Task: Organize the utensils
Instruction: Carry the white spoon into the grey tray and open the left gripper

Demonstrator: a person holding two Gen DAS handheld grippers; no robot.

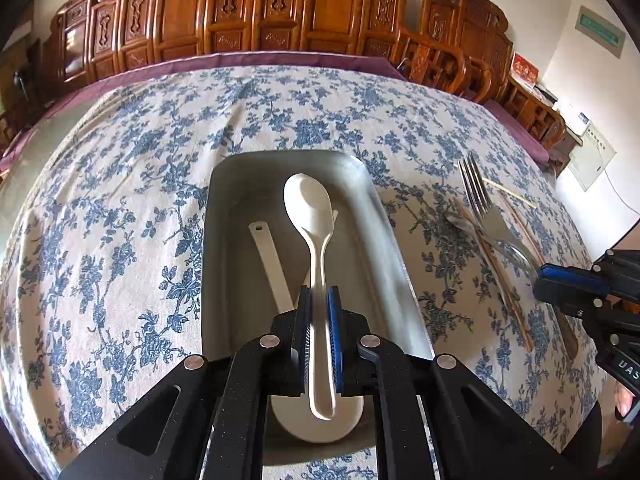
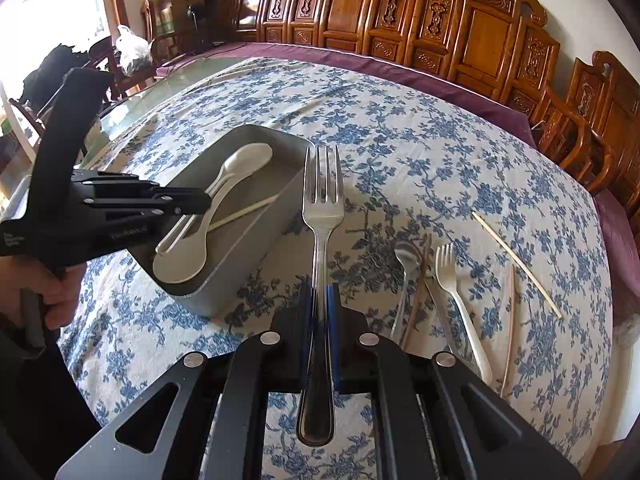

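Nearest in the left wrist view, left gripper [image 1: 319,312] nearly closed, blue pads clamped on the handle of a white plastic spoon [image 1: 314,240], handle end poking back past the jaws, bowl pointing away over the grey metal tray [image 1: 384,216]. Beneath the held spoon, inside the tray, a second white spoon [image 1: 276,268] lying flat, holed handle end toward the far wall, wide bowl at the near end under the gripper. Tray resting on the blue-flowered tablecloth [image 1: 120,200], long side running away from the camera. Off to the right edge of that view, right gripper [image 1: 560,284] seen side-on, gripping a metal fork [image 1: 486,216] above a loose heap of cutlery and chopsticks. Nearest in the right wrist view, right gripper [image 2: 319,304] likewise almost shut, pads pinching the fork [image 2: 322,208] along its shaft, handle end hanging back under the jaws, tines pointing away, just right of the tray [image 2: 248,248]. Right of the fork, lying on the cloth: a metal spoon [image 2: 406,264], a white plastic fork [image 2: 456,292] and brown chopsticks [image 2: 418,300] close together, then pale chopsticks [image 2: 516,262] farther right, well apart from the tray. At left, the left gripper [image 2: 200,204] in a hand [image 2: 48,296], spoon held over the tray's near half. Beyond the table, a row of carved wooden chairs [image 2: 400,12] along the wall.
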